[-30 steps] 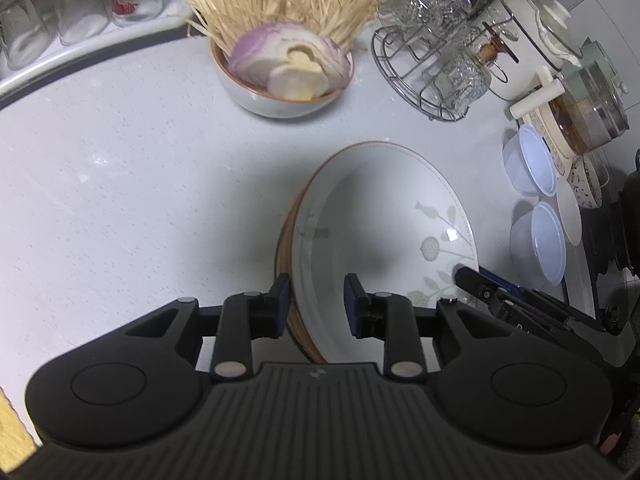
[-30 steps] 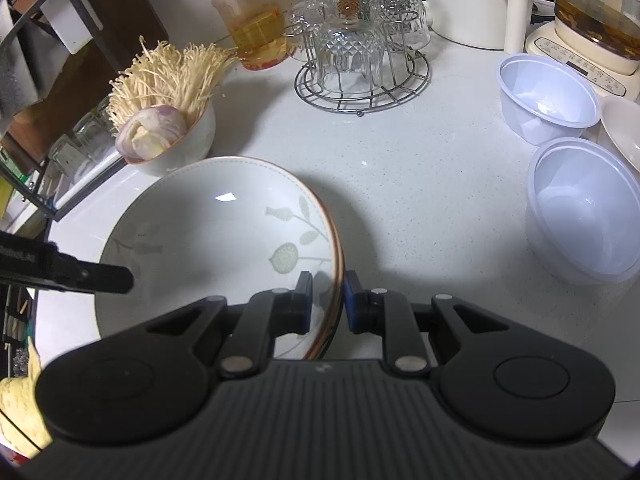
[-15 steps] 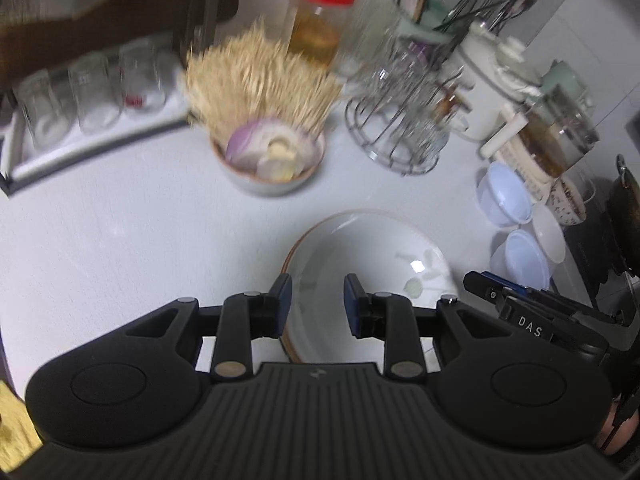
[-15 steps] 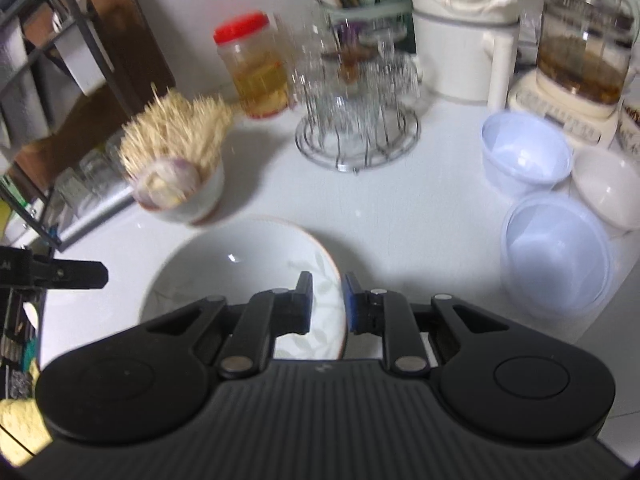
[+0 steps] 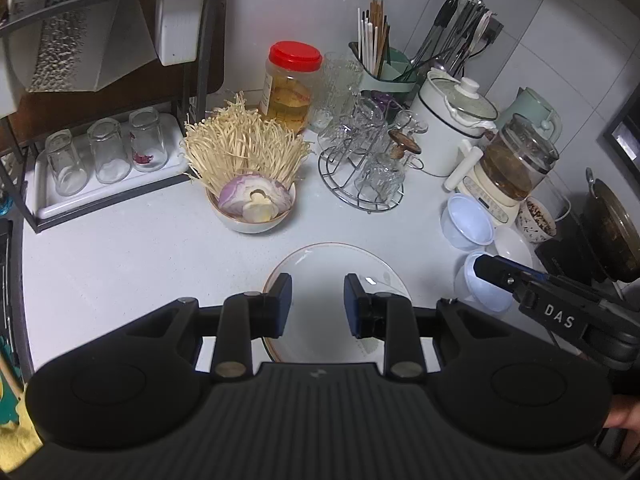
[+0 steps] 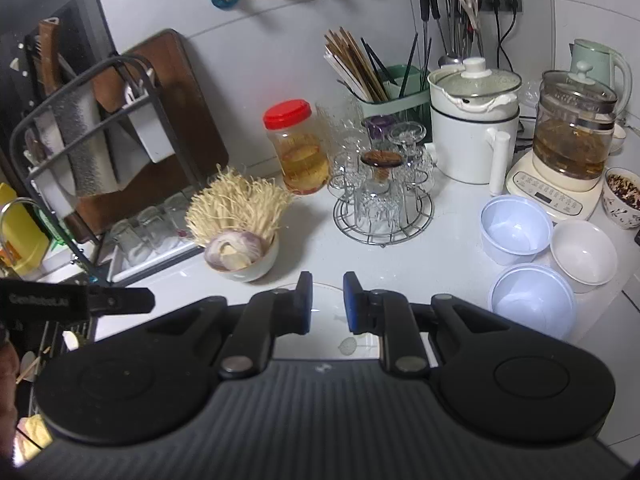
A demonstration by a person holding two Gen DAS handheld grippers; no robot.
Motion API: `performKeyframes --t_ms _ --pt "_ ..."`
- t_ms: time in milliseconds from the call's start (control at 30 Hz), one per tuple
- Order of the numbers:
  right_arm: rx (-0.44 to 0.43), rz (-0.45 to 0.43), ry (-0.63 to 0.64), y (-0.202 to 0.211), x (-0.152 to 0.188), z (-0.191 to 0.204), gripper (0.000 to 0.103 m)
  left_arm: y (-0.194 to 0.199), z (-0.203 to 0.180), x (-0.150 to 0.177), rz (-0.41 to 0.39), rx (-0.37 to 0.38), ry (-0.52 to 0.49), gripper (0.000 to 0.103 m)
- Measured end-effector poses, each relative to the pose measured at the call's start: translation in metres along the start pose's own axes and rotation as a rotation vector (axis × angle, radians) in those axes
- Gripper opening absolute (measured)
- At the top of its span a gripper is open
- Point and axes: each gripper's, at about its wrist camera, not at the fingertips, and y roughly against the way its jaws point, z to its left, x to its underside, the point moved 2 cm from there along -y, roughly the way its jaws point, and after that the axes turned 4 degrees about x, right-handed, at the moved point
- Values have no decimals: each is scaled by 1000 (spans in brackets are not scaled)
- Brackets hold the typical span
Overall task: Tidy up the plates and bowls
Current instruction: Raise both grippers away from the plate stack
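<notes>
A white deep plate with a grey leaf pattern and a brown rim (image 5: 320,264) lies flat on the white counter. My left gripper (image 5: 318,304) hovers well above its near part, jaws a little apart with nothing between them. My right gripper (image 6: 327,302) hangs above the same plate (image 6: 324,340), its jaws narrowly apart and empty. The right gripper's finger (image 5: 486,268) shows at the right in the left wrist view. Two pale blue plastic bowls (image 6: 514,228) (image 6: 532,300) and a white bowl (image 6: 582,250) stand to the right of the plate.
A bowl of enoki mushrooms and onion (image 5: 252,208) stands behind the plate. Further back are a wire rack of glasses (image 5: 368,176), a red-lidded jar (image 5: 290,84), a white pot (image 6: 474,120) and a glass kettle (image 6: 572,132). A tray of tumblers (image 5: 108,156) sits at the left.
Both grippers have risen away from the plate's rim, which they straddled a second ago. The plate stays on the counter and looks smaller. More of the back wall is in view.
</notes>
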Motion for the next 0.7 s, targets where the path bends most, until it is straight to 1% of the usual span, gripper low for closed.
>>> performKeyframes --t_ms 167,333,567,700 --pt "4 -22 22 24 3 12 20 19 -1 12 -16 11 -1 32" --pt "0 -24 17 43 11 21 20 33 -1 24 -23 12 -19 32" --pt "-5 -14 30 55 22 32 20 49 8 35 -29 17 -15 32" --pt "10 -22 37 61 26 37 20 54 10 38 -32 23 -22 32"
